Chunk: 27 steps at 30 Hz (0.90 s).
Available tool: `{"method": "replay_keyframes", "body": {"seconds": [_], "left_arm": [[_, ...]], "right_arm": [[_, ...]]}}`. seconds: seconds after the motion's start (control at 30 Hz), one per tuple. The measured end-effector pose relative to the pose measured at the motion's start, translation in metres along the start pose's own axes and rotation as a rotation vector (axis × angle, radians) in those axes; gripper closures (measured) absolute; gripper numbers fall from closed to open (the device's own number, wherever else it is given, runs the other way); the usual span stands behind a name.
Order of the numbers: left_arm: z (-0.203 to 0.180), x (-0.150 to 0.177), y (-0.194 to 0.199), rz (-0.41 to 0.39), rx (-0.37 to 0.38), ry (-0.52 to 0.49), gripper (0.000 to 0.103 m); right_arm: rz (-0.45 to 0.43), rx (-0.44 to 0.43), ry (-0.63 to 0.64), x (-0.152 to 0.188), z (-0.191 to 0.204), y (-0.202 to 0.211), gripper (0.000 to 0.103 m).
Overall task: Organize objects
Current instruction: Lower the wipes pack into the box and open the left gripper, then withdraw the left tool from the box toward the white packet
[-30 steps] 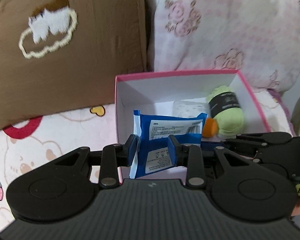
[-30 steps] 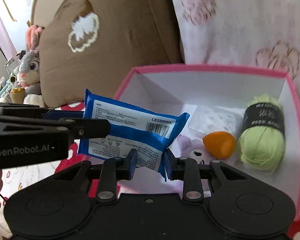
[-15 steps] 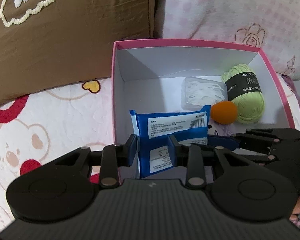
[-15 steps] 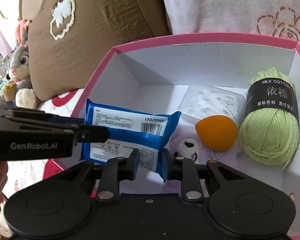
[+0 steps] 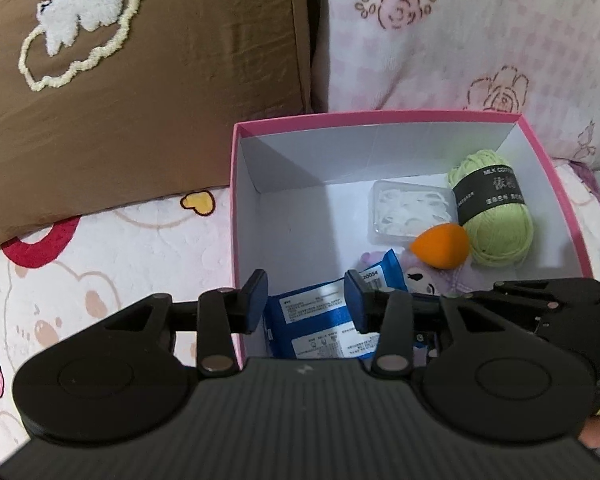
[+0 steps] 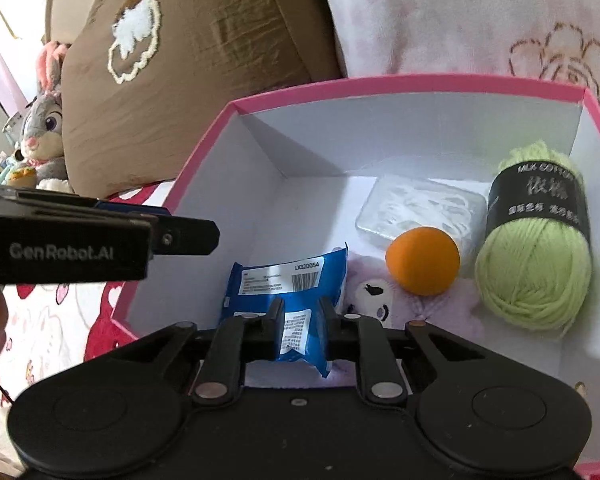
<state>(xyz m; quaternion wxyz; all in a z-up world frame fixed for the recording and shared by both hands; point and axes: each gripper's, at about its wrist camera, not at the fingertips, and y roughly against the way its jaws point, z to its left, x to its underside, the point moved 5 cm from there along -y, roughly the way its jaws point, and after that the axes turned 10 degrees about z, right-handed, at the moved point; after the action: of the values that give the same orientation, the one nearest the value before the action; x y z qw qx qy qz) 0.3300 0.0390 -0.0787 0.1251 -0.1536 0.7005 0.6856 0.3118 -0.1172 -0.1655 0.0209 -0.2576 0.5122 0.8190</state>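
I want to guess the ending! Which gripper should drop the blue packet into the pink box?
Probably the right gripper: it pinches the blue packet low inside the pink box. The left gripper is opening, its pads off the packet.

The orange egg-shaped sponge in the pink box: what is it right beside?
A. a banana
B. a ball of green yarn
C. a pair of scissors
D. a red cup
B: the orange sponge lies next to the green yarn inside the pink box.
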Motion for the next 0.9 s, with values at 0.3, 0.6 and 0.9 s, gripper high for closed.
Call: {"method": "replay_keyframes", "body": {"seconds": [0.3,0.6,0.9], "left_arm": [[-0.003,0.02,0.041,-0.022,0.071,-0.017,0.059],[0.003,0.045,0.09,-0.027,0.116,0.03,0.04],[0.004,0.082,0.124,-0.036,0.086,0.008,0.036]], "right_arm": [[-0.058,0.039,0.075,0.013,0.01,0.065,0.074],[-0.111,0.107,0.151,0.04,0.034,0.123,0.054],[-0.137,0.146,0.188,0.071,0.047,0.155,0.048]]}}
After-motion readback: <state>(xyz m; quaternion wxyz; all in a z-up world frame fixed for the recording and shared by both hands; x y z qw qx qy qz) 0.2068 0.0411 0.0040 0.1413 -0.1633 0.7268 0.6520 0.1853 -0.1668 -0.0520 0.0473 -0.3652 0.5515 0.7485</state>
